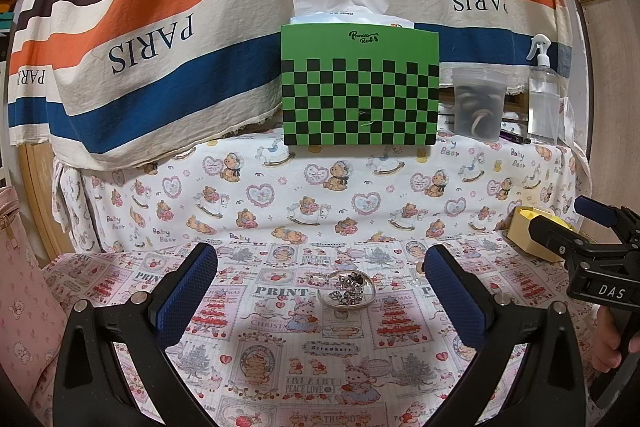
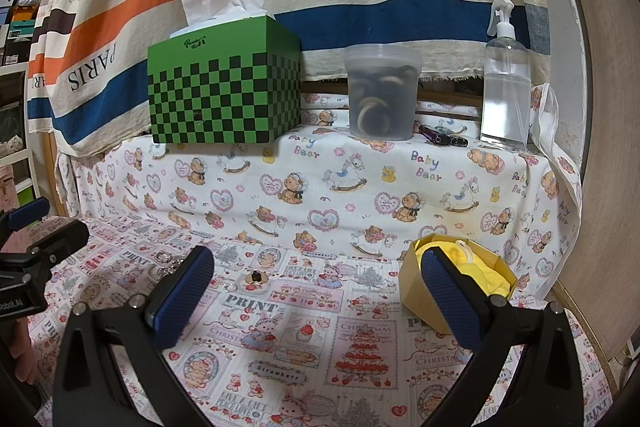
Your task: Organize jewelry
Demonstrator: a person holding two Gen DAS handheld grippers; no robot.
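Observation:
A small clear glass dish [image 1: 347,294] heaped with silver jewelry sits on the printed cloth, centred just beyond my open, empty left gripper [image 1: 320,287]. A loose ring [image 1: 318,279] lies by its left rim. In the right wrist view the dish [image 2: 158,273] is partly hidden behind my left fingertip, and a small dark-stoned ring [image 2: 256,277] lies on the cloth ahead. An open yellow box [image 2: 456,287] with yellow lining stands behind my right finger; it also shows in the left wrist view [image 1: 534,233]. My right gripper [image 2: 316,291] is open and empty.
On a raised shelf at the back stand a green checkered tissue box [image 1: 360,87], a lidded clear tub [image 1: 478,103] and a spray bottle [image 1: 542,95]. A striped cloth hangs behind. A pink bag [image 1: 20,287] is at the left edge.

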